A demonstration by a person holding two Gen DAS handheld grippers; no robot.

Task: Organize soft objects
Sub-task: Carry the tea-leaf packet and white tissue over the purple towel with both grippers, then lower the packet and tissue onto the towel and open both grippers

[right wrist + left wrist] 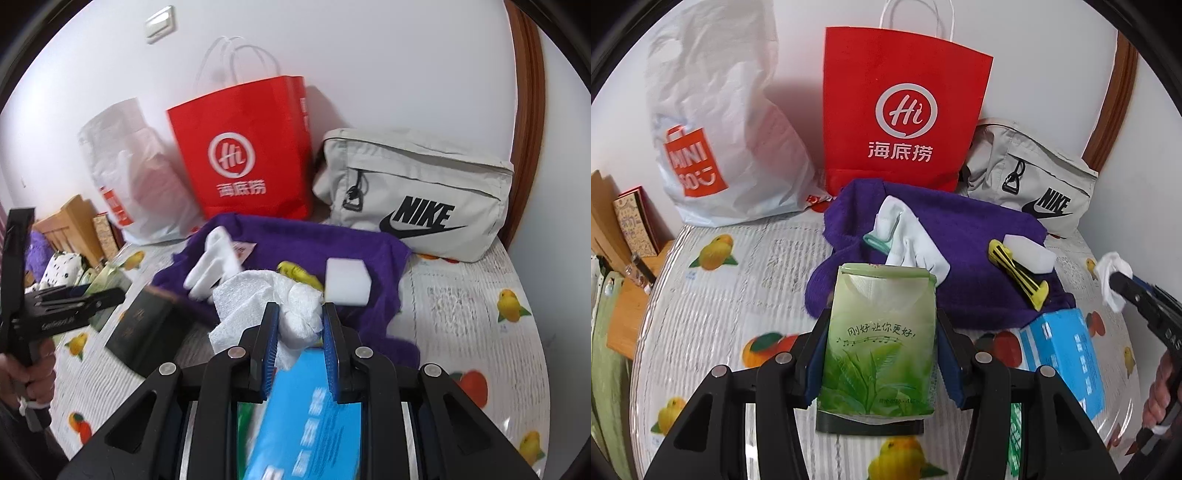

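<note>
Nearest me, my left gripper [881,325] clamps a green tissue pack [879,339]; my right gripper [299,325] pinches a crumpled white tissue [295,314] — both carried above the counter [731,295]. Beyond, a purple towel [979,229], then bags. Next: choosing where to drop them.

blue box [306,417] blurred, perhaps tissues, edge-cropped
</note>
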